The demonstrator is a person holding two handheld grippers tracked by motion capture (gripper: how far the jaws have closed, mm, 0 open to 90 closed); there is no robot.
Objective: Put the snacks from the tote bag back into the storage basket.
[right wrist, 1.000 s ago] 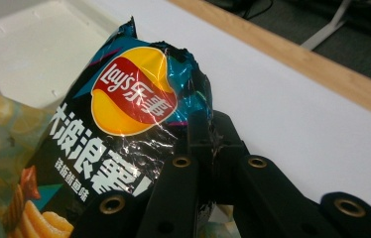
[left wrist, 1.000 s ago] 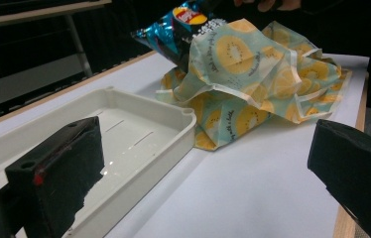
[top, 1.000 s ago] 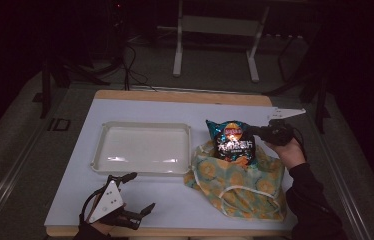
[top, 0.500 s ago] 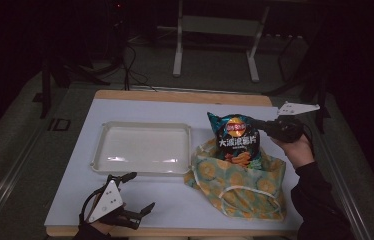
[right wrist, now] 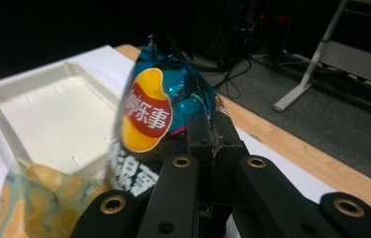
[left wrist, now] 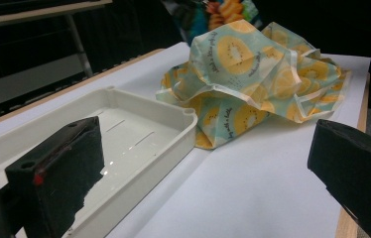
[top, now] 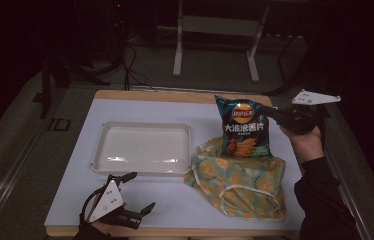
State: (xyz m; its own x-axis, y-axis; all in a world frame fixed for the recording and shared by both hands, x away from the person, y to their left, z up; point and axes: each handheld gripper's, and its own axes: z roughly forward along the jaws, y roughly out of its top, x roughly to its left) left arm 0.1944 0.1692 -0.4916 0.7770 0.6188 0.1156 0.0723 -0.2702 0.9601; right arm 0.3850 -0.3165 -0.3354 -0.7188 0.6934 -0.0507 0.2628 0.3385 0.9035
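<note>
A teal bag of crisps [top: 243, 126] hangs upright above the fruit-patterned cloth bag [top: 237, 179], lifted clear of the table. My right gripper [top: 275, 115] is shut on the crisp bag's upper right edge; in the right gripper view its jaws pinch the foil of the crisps [right wrist: 163, 106] at the gripper [right wrist: 213, 134]. The cloth bag [left wrist: 250, 74] lies crumpled at the table's right. My left gripper [top: 140, 192] rests near the front left edge, open, with nothing between its pads [left wrist: 69, 163].
A shallow white tray [top: 142, 131] stands empty at centre left of the white table [top: 75, 175], and its corner [left wrist: 183, 119] is close to the cloth bag. Beyond the far wooden edge, a metal stand [top: 215, 30] and cables sit on the floor.
The right gripper has raised the crisp bag up out of the cloth bag and a little to the right. The left gripper has stayed put.
</note>
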